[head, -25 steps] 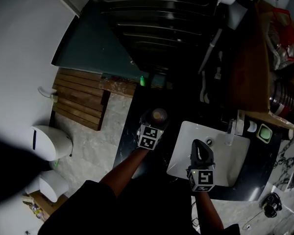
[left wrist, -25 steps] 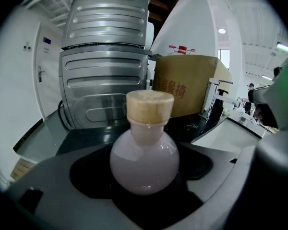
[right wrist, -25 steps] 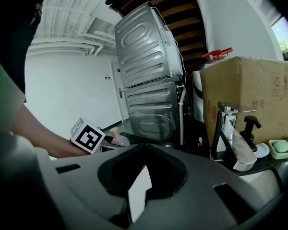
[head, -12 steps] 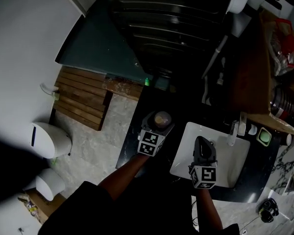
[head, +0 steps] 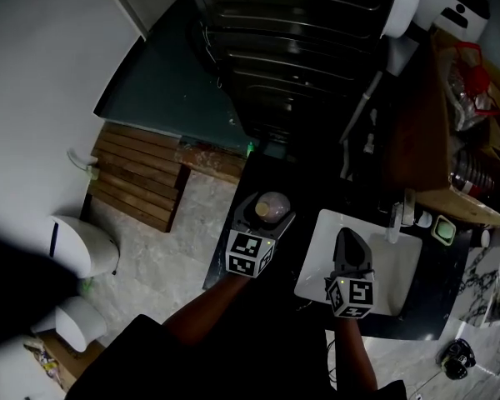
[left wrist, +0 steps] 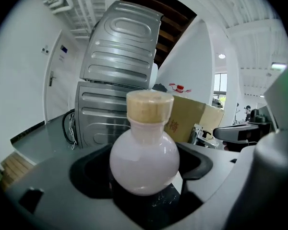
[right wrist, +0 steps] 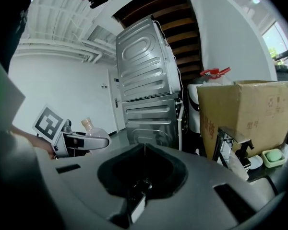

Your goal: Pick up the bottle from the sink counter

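Left tongs (left wrist: 145,183) clamp a round, pale pink glass bottle with a cork stopper (left wrist: 144,150), held upright between the jaws. To their right, the right tongs (right wrist: 143,175) sit closed and empty over a white rectangular sink (head: 398,275).

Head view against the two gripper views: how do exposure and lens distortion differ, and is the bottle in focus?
Head view: underexposed, nearly black around the white sink, with little distortion. Left gripper view: bright, the bottle close and sharp, with strong fisheye bowing and dark corners. Right gripper view: bright, with the same fisheye bowing, and the cardboard box is crisp.
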`<state>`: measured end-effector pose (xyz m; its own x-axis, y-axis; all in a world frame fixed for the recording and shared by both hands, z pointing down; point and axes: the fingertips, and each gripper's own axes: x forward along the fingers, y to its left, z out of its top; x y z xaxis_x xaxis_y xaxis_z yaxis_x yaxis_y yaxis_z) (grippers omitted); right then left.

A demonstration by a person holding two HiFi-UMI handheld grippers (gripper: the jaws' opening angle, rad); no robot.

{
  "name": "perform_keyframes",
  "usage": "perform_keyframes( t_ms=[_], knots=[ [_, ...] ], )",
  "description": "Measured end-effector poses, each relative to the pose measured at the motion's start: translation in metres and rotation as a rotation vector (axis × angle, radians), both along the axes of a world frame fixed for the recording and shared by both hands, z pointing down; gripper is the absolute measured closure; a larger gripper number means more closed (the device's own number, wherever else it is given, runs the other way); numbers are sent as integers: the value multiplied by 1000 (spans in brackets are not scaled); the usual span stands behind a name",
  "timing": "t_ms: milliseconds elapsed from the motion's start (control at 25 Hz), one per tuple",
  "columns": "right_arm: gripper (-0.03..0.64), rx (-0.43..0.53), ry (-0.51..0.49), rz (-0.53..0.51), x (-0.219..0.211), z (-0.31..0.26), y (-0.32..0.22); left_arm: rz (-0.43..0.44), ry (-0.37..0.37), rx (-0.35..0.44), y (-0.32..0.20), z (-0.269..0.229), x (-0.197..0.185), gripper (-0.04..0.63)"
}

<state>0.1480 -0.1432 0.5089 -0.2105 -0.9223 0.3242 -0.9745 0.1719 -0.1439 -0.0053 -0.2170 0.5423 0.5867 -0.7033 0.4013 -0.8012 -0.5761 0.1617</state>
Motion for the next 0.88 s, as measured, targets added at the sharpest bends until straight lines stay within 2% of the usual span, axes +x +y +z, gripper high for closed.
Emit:
perform_keyframes(
  t_ms=[120,240,680,880],
  knots=[
    [577,20,6,6,-7,-10,1,17,-24,50,8,-19,-6,212],
    [577,32,27,8,-15,-17,5,32,-30,64,23,-29,-12,212],
    [577,53,93,57,-41,-37,21,69,33,71,57,-49,-29,212],
    [577,47,114,89,-53,-44,33,102,47,102,65,-57,-33,212]
  ],
)
